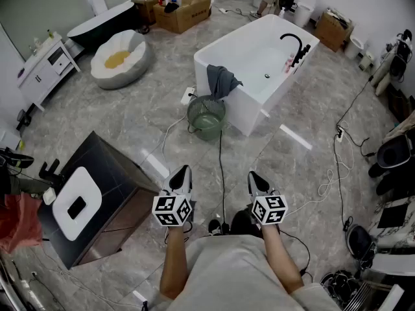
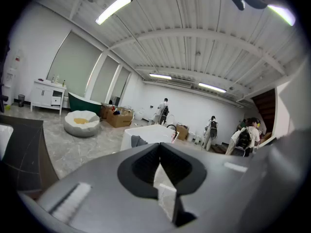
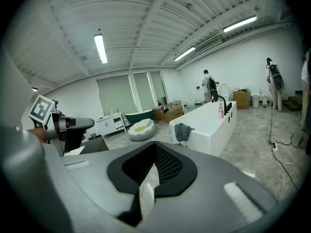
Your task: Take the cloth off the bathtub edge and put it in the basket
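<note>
Left gripper and right gripper closed, empty, crumpled grey cloth draped over bathtub edge

A big open hall set up as a bathroom mock-up

A white freestanding bathtub with a black tap stands in the open on a grey marble-look floor. Behind it to the left sit a second, dark bathtub and open cardboard boxes. A white cabinet stands well to its left. Cables trail over the floor in front of it. Overhead is a ribbed ceiling with strip lights. People stand beyond the tub by the far wall.
</note>
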Tool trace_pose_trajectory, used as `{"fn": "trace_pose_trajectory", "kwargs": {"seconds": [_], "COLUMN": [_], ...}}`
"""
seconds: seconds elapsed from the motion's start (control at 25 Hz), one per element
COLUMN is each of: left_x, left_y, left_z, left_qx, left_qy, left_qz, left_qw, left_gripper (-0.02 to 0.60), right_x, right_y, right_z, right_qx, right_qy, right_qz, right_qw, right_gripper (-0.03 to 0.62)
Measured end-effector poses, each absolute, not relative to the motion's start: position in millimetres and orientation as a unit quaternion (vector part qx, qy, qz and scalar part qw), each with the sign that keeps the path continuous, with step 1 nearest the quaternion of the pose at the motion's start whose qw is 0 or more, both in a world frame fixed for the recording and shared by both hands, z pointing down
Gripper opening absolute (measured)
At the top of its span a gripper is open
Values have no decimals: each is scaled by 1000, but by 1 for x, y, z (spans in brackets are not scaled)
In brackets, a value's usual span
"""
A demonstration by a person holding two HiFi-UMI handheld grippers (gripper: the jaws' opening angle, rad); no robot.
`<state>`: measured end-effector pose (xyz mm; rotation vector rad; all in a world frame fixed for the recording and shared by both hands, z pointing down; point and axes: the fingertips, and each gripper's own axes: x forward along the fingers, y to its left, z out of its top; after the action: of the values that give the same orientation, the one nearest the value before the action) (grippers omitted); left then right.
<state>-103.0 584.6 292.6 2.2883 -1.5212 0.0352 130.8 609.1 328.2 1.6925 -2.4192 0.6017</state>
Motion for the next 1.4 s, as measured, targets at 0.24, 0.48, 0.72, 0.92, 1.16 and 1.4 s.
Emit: {"fn": "trace_pose_trajectory", "kwargs": {"seconds": [0.24,0.48,0.72,0.92,1.16,1.4], "left_x": [-93,-102,-107,-105,-110,-99], "left_y": [589,592,585,559,490,406], "left_z": [301,283,296,303,317,312], "left_qx": [822,823,815,808,798,802], "left_qy": [-535,-536,-540,-536,-550,-546], "left_qz": [27,10,4,-43,-20,-3], "left_qw": [193,188,209,239,247,243], "left_gripper": [58,58,58,58,58,58], "right_x": [137,129,118,129,144,144], "right_y": [612,618,613,586,520,443], "right_z": [335,335,336,343,353,355], "right_qx": [564,550,515,510,514,498], "right_qy": [-799,-806,-826,-833,-824,-838], "right_qz": [197,215,227,209,236,200], "right_qw": [65,27,23,54,46,99], "right_gripper": [0,0,0,0,0,0]}}
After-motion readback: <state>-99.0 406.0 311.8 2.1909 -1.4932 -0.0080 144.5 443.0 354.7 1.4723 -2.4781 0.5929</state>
